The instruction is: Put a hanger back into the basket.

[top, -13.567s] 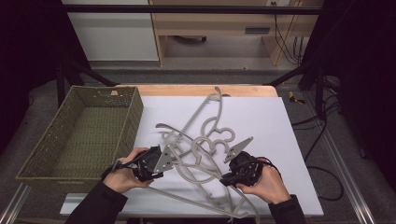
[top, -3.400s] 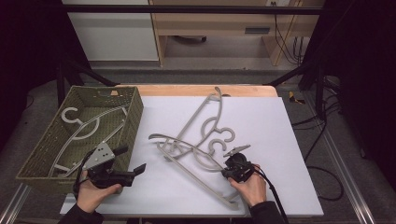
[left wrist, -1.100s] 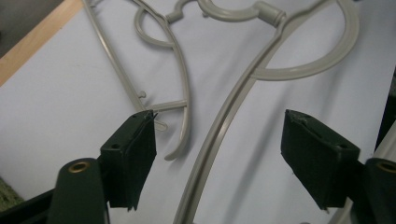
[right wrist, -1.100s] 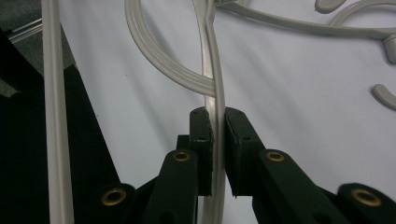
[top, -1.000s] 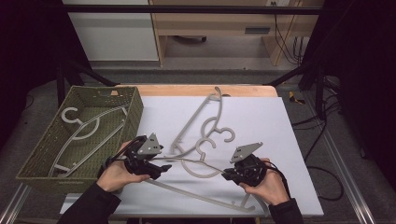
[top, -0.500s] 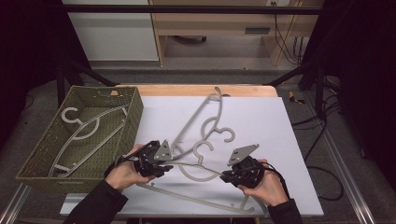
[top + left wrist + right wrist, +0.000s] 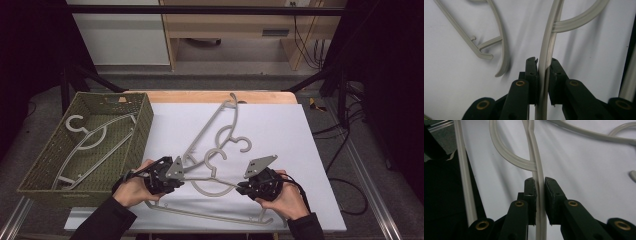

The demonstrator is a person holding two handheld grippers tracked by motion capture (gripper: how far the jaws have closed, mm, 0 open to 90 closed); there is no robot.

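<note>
The grey hanger I am working on lies at the near middle of the white table, its hook curling up toward the far side and its long bar running along the near edge. My left gripper has just been closing, and in the left gripper view the jaws now sit on either side of the hanger's left shoulder arm with the pads pressing it. My right gripper is clamped on the right shoulder arm, so I have the hanger pinched at both ends.

Just beyond it, toward the far side, two more hangers lie overlapped, and one hook sits right above my hanger's neck. Far left stands the green woven basket with one hanger already lying in it.

The tangle is what worries me. If I lift straight up, I judge that the neighbouring hook could catch on my hanger and drag the pile along, or lever the thin arm out of one grip. The arm is narrow and smooth, so a twist between my two hands could let it slip sideways through the pads. On the way to the basket, the long bar could knock its near wall if I tilt too little.
</note>
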